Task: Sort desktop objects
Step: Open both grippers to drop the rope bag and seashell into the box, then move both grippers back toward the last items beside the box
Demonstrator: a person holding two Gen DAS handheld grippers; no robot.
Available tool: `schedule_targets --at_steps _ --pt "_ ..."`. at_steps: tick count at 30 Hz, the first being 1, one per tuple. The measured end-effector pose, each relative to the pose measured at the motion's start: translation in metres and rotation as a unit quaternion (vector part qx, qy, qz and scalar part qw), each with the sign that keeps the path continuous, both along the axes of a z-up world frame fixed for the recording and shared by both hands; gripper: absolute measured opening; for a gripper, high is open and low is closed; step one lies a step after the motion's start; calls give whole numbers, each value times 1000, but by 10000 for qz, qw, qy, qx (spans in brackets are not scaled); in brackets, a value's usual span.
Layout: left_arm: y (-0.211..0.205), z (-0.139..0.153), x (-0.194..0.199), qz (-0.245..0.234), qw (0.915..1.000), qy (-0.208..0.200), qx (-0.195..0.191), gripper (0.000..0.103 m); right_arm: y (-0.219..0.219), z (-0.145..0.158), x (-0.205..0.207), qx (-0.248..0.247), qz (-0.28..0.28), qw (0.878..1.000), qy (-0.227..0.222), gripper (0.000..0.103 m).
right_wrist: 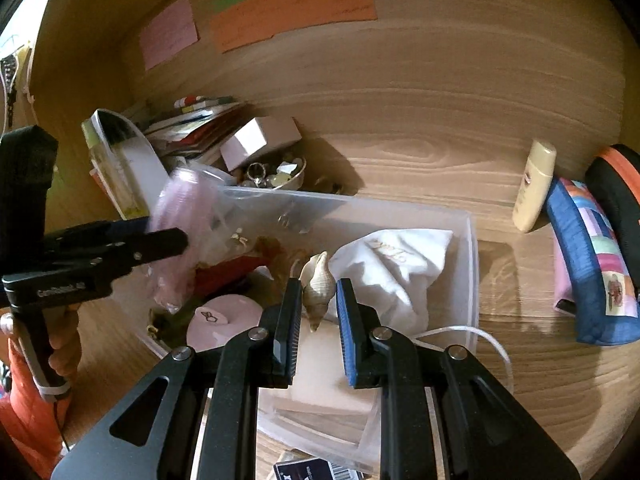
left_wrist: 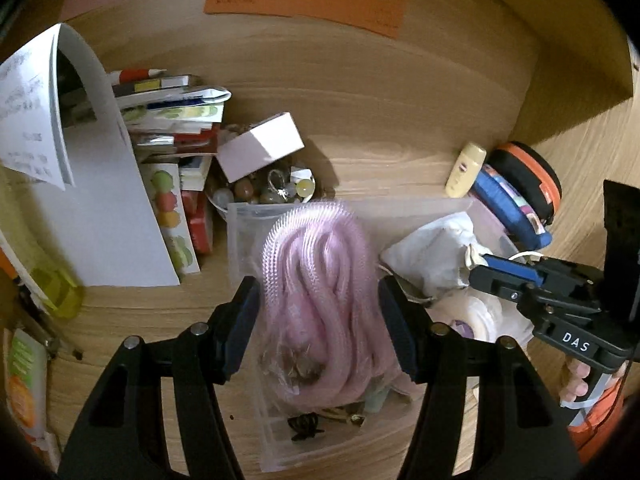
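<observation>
Tongs on the left (left_wrist: 320, 312) are gripping a clear bag of coiled pink cord (left_wrist: 316, 280) between their blue pads, holding it over the clear plastic bin (left_wrist: 420, 204) that is sitting on the wooden worktop (left_wrist: 400, 120). Tongs on the right (right_wrist: 318, 312) are clamping a pale spiral seashell (right_wrist: 318, 280), also above the bin's inside. In the bin are lying a white cloth pouch (right_wrist: 392, 264) and a round pink case (right_wrist: 224, 316). Behind the bin a bowl of beads and trinkets (left_wrist: 272, 190) is carrying a pink box (left_wrist: 260, 146), beside a leaning stack of booklets (left_wrist: 168, 120). A cream bottle (right_wrist: 534, 186) is leaning against the wooden back wall, just beside a patchwork pouch (right_wrist: 588, 260).
</observation>
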State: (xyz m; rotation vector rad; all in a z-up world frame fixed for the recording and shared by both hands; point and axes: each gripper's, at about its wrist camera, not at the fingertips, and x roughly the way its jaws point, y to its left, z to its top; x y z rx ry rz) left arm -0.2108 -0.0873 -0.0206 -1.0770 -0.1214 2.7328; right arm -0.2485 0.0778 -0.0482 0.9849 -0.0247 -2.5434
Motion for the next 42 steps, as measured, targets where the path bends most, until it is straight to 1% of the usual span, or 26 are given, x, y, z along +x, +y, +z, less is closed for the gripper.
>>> schedule_targets --at_steps 6,8,10,11,12,14,16,18,20,23,26,31,32,33,34,35,37,39,40,42 --pt "6 -3 4 -87 9997 146 -161 61 -6 -2 2 131 12 9999 59 16" --pt "9 -4 4 -137 9996 160 -172 61 -5 -2 1 65 36 10000 24 16" --pt "11 -6 5 -171 9997 154 -128 61 -5 -2 1 -78 142 9999 -41 19" --pt "12 -6 6 -183 9996 143 -132 61 -5 -1 2 -133 177 9997 -48 24" --pt "15 -6 6 -188 9996 154 -151 61 -6 0 4 -123 175 9998 7 29" --pt "18 -4 9 -175 9995 188 -203 61 -9 4 9 -5 153 9997 167 34" --pt "19 -1 13 -137 9993 251 -224 61 -10 10 16 37 146 9993 335 37" --pt "20 4 18 -60 9991 337 -268 64 -9 15 19 11 132 9991 404 44" --pt "20 8 24 17 9985 442 -314 70 -7 22 23 -7 60 9987 502 49" --pt "20 15 34 158 9973 624 -353 75 -5 30 31 -19 -7 9980 629 54" --pt "20 19 41 297 9962 699 -417 80 -2 33 40 45 -70 9976 686 62" --pt "24 20 54 552 9937 750 -624 81 7 39 61 151 -187 9961 845 64" --pt "26 20 58 608 9928 784 -677 81 10 40 65 158 -223 9959 868 68" --pt "26 20 61 641 9922 815 -694 82 13 40 69 158 -270 9955 891 75" --pt "27 21 66 667 9915 865 -706 84 16 41 72 157 -318 9952 916 78" --pt "28 22 71 677 9910 912 -705 89 20 42 77 150 -380 9944 971 80" --pt "30 25 81 745 9895 1022 -703 95 26 44 85 167 -464 9933 1045 81" --pt "32 29 91 800 9876 1181 -661 97 32 46 92 216 -531 9924 1086 82" --pt "33 31 96 805 9872 1233 -612 101 35 47 97 250 -585 9919 1102 83" --pt "35 34 107 771 9874 1311 -446 102 40 47 104 299 -611 9916 1100 88"
